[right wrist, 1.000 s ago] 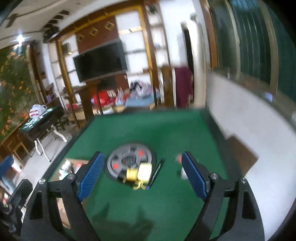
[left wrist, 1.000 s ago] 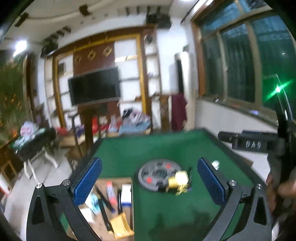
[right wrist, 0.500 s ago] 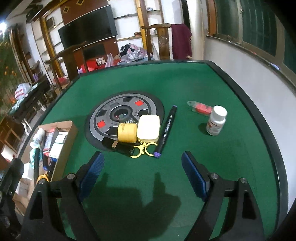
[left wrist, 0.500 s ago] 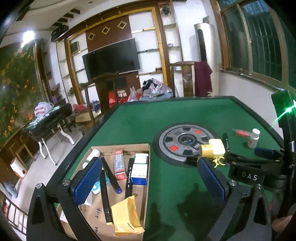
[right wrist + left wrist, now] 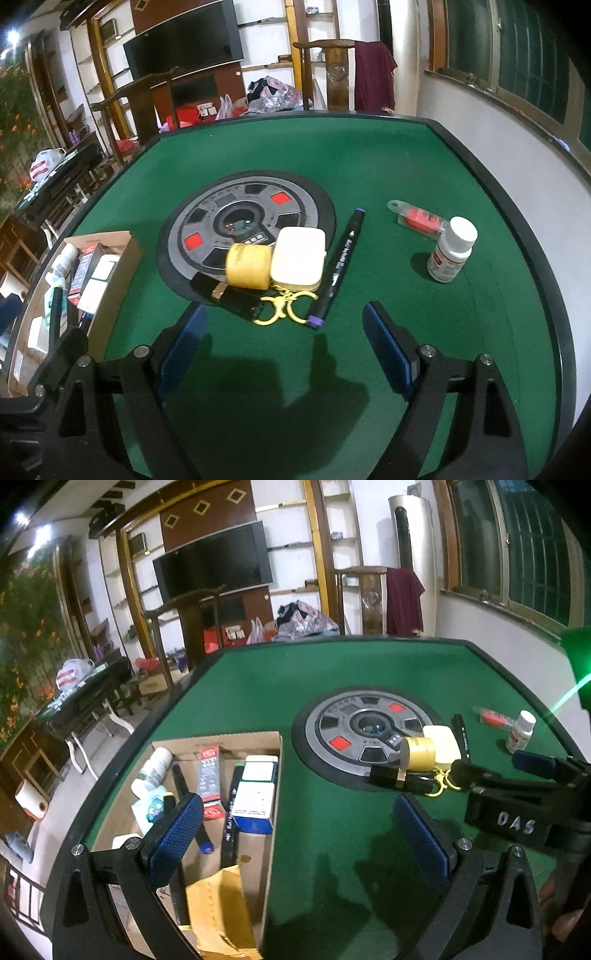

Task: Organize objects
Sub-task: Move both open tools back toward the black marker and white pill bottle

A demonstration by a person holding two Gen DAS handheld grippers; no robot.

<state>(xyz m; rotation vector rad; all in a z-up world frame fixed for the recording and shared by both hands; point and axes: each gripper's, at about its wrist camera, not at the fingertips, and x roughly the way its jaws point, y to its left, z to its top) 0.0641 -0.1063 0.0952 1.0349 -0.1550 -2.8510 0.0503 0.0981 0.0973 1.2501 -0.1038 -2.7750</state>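
Note:
A cardboard box (image 5: 275, 775) with markers, boxes and a bottle lies at the table's left; it also shows in the right wrist view (image 5: 118, 280). Near the round centre panel (image 5: 236, 225) sit a yellow tape roll (image 5: 247, 266), a cream case (image 5: 299, 256), a black key fob with gold clips (image 5: 236, 299), a black marker (image 5: 340, 262), a red item in a clear pack (image 5: 417, 218) and a white pill bottle (image 5: 450, 249). My left gripper (image 5: 303, 838) is open above the box edge. My right gripper (image 5: 284, 354) is open, just short of the fob and marker.
The green felt table (image 5: 406, 155) has a raised black rim (image 5: 491, 192). A white wall stands close on the right. Chairs, a TV and shelves stand beyond the far edge. The right gripper's body (image 5: 517, 808) reaches into the left wrist view.
Both grippers have tilted down and moved closer to the table. The objects now look larger and nearer. Both stay open.

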